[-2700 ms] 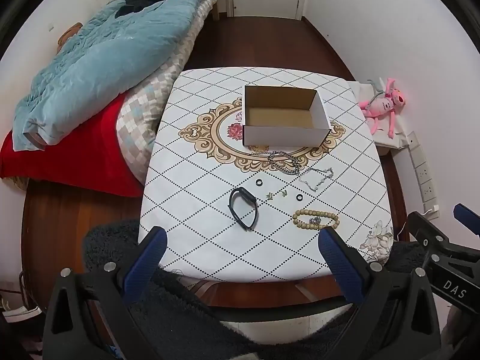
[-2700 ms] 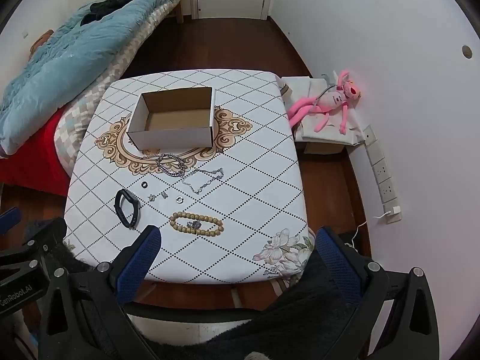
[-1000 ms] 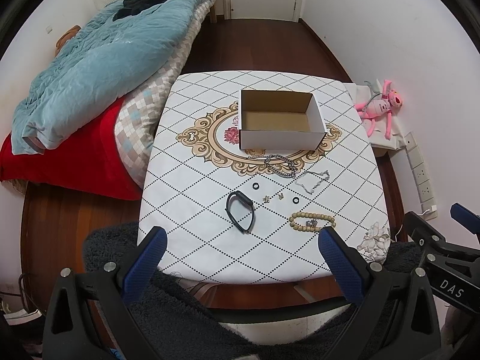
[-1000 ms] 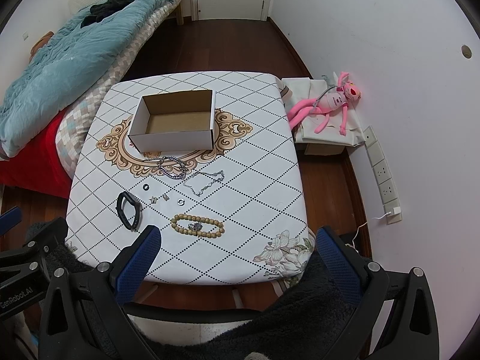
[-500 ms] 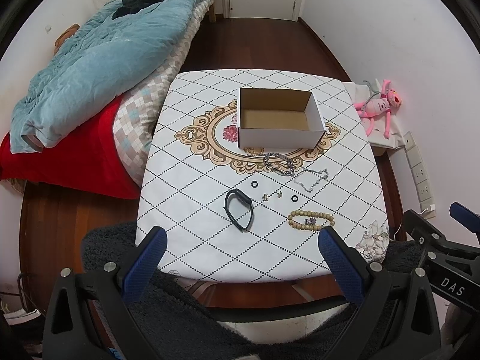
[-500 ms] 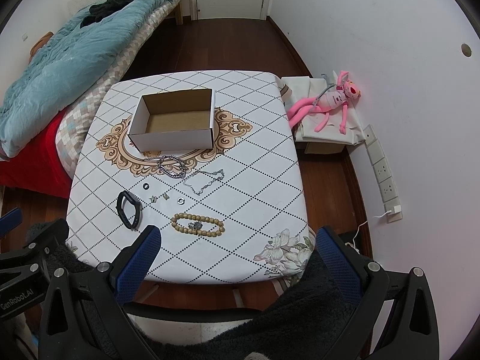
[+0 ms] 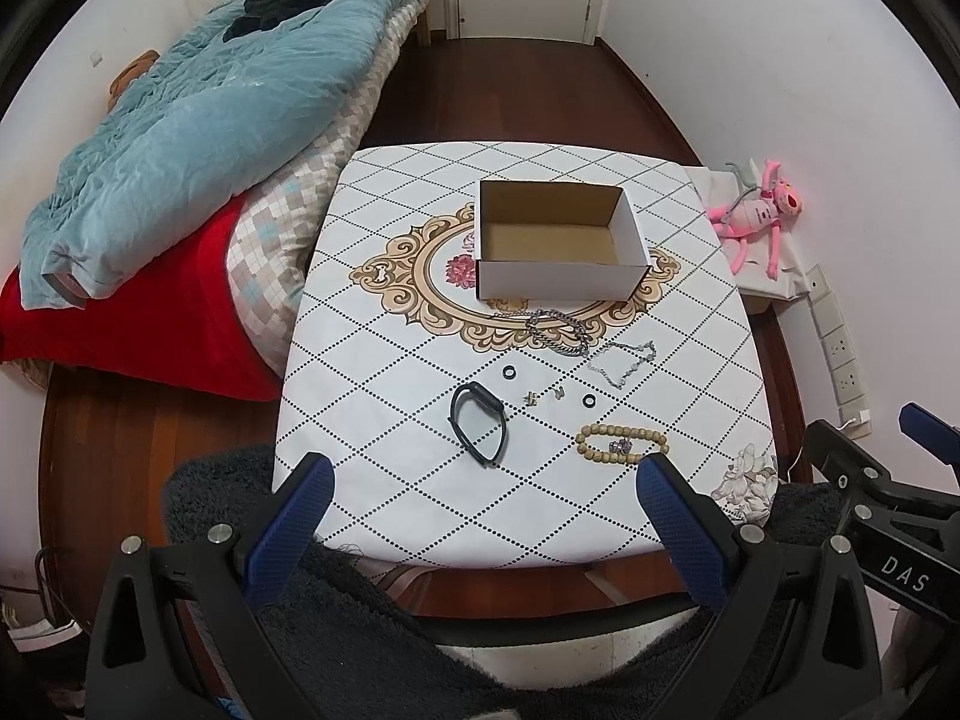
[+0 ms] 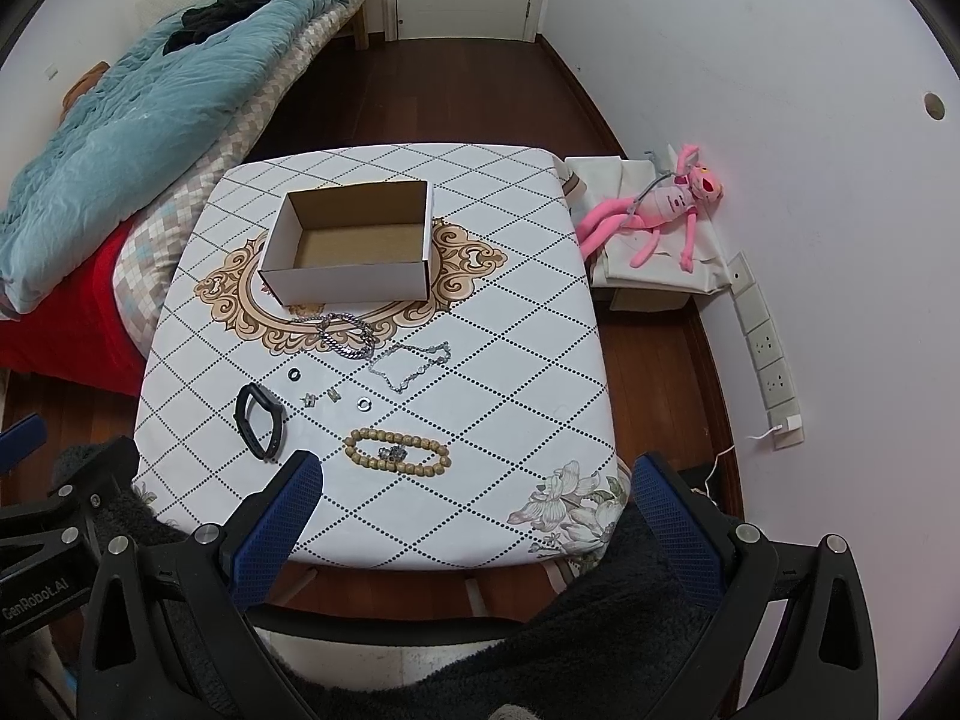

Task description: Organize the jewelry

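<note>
An open, empty cardboard box (image 7: 555,240) (image 8: 354,249) stands mid-table. In front of it lie a thick silver chain (image 7: 558,330) (image 8: 346,333), a thin silver chain (image 7: 621,363) (image 8: 411,363), two small dark rings (image 7: 509,372) (image 7: 590,401), two tiny earrings (image 7: 543,397), a black band (image 7: 478,431) (image 8: 259,412) and a wooden bead bracelet (image 7: 621,445) (image 8: 396,451). My left gripper (image 7: 483,480) and right gripper (image 8: 474,480) are both open and empty, held high above the table's near edge.
The table (image 7: 384,408) wears a white diamond-pattern cloth. A bed with a blue quilt (image 7: 192,114) runs along the left. A pink plush toy (image 8: 657,207) lies on a low box at the right wall. A dark fuzzy chair (image 7: 384,648) sits below the grippers.
Both views have shifted only slightly; the table and jewelry sit marginally differently in frame. Nothing was picked up or moved, and both grippers remain open.
</note>
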A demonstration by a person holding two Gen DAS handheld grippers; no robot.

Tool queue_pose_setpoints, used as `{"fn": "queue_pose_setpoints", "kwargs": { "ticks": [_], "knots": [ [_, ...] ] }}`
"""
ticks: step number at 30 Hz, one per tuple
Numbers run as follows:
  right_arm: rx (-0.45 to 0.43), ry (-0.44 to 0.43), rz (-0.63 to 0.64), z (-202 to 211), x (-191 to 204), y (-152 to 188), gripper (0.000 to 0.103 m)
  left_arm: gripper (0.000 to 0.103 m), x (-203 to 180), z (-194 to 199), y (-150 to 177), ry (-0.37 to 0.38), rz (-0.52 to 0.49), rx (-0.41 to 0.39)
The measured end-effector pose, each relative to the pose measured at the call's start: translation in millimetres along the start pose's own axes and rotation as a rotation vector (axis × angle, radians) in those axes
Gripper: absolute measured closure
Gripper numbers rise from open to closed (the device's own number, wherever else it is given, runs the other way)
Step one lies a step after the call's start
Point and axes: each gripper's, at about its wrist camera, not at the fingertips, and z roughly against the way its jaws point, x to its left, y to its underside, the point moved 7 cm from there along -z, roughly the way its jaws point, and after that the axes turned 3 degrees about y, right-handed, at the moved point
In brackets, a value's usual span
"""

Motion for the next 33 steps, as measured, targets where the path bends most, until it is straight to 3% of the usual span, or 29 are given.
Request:
{"fn": "queue_pose_setpoints", "kwargs": {
  "ticks": [20,25,33],
  "knots": [
    [-0.004,-0.020,-0.034,-3,-4,-8,0.000,0.000,-2,-10,-15,0.034,-0.009,-0.016],
    [0.034,-0.001,-0.077,-40,-16,-12,0.000,0.000,11,-42,-34,-0.012,-0.001,-0.036],
    [0.184,0.003,-0.113,-140,-20,8,0.004,0.002,27,-116,-20,-0.062,-0.007,0.072]
  ]
}}
